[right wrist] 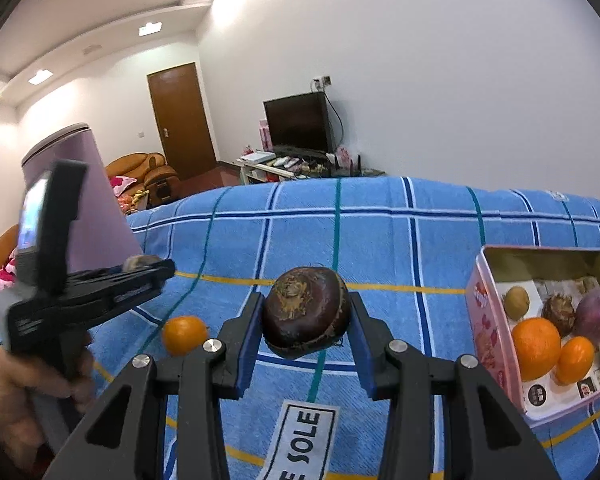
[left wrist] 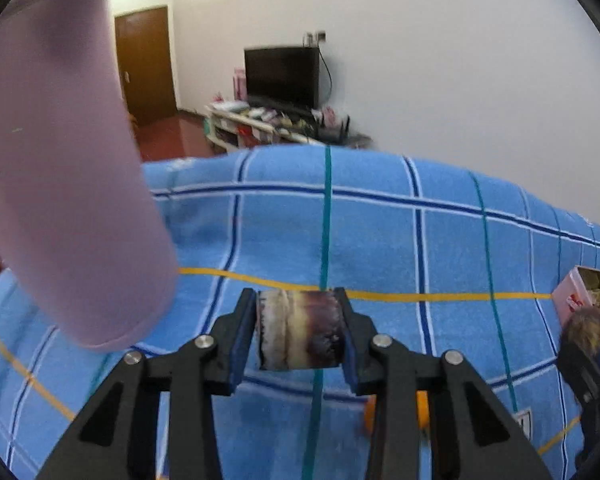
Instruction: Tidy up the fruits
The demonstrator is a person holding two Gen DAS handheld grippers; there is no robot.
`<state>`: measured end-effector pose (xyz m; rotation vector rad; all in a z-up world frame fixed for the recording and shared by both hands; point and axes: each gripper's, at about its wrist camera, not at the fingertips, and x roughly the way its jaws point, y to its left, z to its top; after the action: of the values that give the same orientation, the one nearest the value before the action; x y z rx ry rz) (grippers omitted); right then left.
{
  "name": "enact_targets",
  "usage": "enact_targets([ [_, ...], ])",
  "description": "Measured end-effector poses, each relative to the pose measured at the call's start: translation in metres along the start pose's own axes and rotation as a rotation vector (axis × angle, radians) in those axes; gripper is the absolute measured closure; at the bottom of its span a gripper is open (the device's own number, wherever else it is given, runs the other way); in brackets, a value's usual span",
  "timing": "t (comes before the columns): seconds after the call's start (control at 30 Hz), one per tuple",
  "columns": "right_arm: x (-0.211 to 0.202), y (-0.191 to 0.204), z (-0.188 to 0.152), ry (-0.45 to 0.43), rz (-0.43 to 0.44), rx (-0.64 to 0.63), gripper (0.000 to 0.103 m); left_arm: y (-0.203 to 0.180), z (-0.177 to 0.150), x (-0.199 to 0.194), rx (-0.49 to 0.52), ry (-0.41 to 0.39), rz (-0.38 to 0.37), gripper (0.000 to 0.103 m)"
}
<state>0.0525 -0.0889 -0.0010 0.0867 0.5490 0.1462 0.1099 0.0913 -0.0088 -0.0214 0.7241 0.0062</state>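
- Both hands were loaded at once: the step in hand was carrying picked pieces to the pink tin (right wrist: 485,328) that stood on the blue checked cloth (right wrist: 380,240) at the right gripper's right.
- The left gripper (left wrist: 300,332) had its fingers clenched on a short dark cylindrical piece (left wrist: 300,330), brown and cream streaked, held clear above the cloth; what kind of produce it was could not be told.
- The right gripper (right wrist: 306,320) grasped a dark, round water-chestnut-like bulb (right wrist: 306,312) between its blue-padded fingers, also lifted off the cloth.
- The tin already held two oranges (right wrist: 536,346), a purplish bulb (right wrist: 596,312), a small yellowish fruit (right wrist: 517,300) and some brown pieces, so free room lay mostly toward its far side.
- The next move, as a judgement, called for swinging the right gripper rightward over the tin's near wall, lowering into a gap, then easing the fingers apart; the left would have to follow across a longer path.
- One loose orange (right wrist: 185,334) sat on the cloth between the two grippers, not yet gathered.
- A tall mauve container (left wrist: 60,168) stood close at the left gripper's left, a thing to avoid knocking.
- The two grippers would converge on one tin, so going in turn seemed wise.
- A television (right wrist: 298,122) and a brown door (right wrist: 180,120) stood well beyond, out of the way.
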Motion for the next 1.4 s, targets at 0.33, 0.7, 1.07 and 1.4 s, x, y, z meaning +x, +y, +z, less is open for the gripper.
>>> enact_targets([
  [0.33,-0.012,0.016,-0.003,-0.066,-0.012,-0.085,0.060,-0.025,-0.039,-0.045,0.065,-0.084,0.076,0.064],
  [0.7,-0.031,0.023,-0.015,-0.090,-0.018,-0.113,0.060,-0.021,-0.049,-0.061,0.053,-0.142,0.102,0.074],
  [1.07,-0.040,0.017,-0.021,-0.071,-0.026,-0.079,0.060,0.005,-0.050,-0.059,-0.040,-0.097,0.002,0.072],
  [1.4,-0.039,0.008,-0.022,-0.044,-0.001,-0.040,0.060,0.056,-0.048,-0.056,-0.130,-0.039,-0.018,0.033],
])
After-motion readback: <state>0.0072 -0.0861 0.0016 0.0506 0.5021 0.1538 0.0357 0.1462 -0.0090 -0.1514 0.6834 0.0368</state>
